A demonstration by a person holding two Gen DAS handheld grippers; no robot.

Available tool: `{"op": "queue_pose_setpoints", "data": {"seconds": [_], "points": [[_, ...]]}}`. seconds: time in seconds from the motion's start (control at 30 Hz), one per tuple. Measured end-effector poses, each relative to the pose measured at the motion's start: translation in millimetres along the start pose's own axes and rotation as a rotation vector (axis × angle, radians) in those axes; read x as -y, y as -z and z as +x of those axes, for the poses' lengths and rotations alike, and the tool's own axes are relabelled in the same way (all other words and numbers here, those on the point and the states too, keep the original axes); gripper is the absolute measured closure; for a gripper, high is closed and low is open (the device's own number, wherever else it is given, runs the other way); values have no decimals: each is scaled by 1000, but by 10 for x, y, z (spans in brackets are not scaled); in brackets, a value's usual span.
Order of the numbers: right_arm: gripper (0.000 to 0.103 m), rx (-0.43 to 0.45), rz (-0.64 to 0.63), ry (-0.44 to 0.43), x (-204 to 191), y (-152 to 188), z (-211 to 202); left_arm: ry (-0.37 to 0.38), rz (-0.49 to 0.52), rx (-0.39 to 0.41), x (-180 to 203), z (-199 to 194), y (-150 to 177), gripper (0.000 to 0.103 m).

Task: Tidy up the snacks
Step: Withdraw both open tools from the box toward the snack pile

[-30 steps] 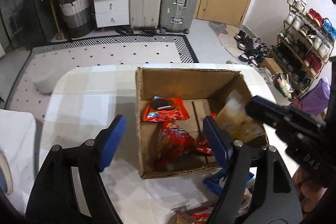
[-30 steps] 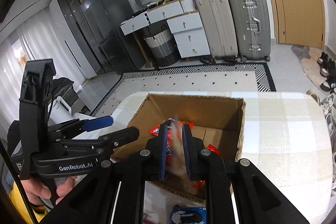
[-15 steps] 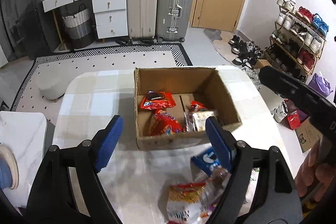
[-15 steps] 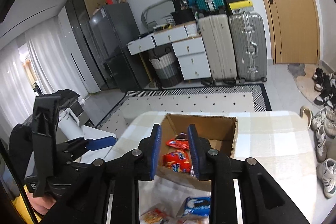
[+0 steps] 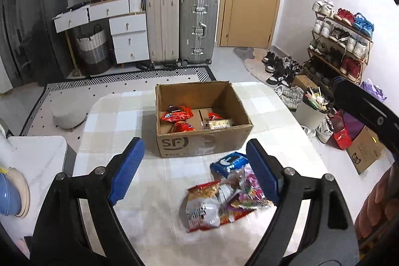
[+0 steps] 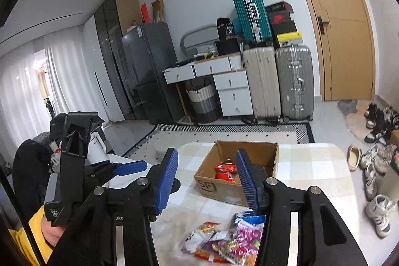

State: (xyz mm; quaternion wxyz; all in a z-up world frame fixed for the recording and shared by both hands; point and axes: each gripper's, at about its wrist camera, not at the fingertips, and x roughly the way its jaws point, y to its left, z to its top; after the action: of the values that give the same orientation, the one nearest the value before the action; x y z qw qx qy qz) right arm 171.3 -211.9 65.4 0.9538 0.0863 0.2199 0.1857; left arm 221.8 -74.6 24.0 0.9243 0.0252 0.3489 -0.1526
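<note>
An open cardboard box (image 5: 203, 142) stands on the checked table and holds several snack packs, red ones (image 5: 177, 114) and a clear biscuit pack (image 5: 217, 124). It also shows in the right wrist view (image 6: 219, 187). A pile of loose snack packs (image 5: 222, 196) lies in front of the box, with a blue cookie pack (image 5: 229, 162) on its far side; the pile also shows in the right wrist view (image 6: 224, 243). My left gripper (image 5: 193, 171) is open and empty above the pile. My right gripper (image 6: 207, 178) is open and empty, high above the table.
The table (image 5: 112, 116) has a rounded edge. A white side table (image 5: 32, 156) stands at the left. A bin (image 5: 311, 109), shoes and a shoe rack (image 5: 341, 41) are at the right. Suitcases (image 5: 182, 26) and drawers stand at the back wall.
My right gripper opened and let a snack pack drop into the box, then rose and pulled back. My left gripper also pulled back from the box, bringing the loose pile into view.
</note>
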Motion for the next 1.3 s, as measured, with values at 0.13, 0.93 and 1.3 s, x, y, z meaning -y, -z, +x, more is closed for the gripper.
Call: {"op": "queue_pose_setpoints", "data": {"seconds": [0.13,0.93,1.3], "points": [[31,44,-1,-7,-152,103,-365,10,5,25,68,-402,147,19],[3,10,18,6,-272,1555,-964,22,-21,190,120,-1773,1947,1],[3,-87,89,2,-86,1949,-621,33,-58,55,-47,-1001,2182,1]]}}
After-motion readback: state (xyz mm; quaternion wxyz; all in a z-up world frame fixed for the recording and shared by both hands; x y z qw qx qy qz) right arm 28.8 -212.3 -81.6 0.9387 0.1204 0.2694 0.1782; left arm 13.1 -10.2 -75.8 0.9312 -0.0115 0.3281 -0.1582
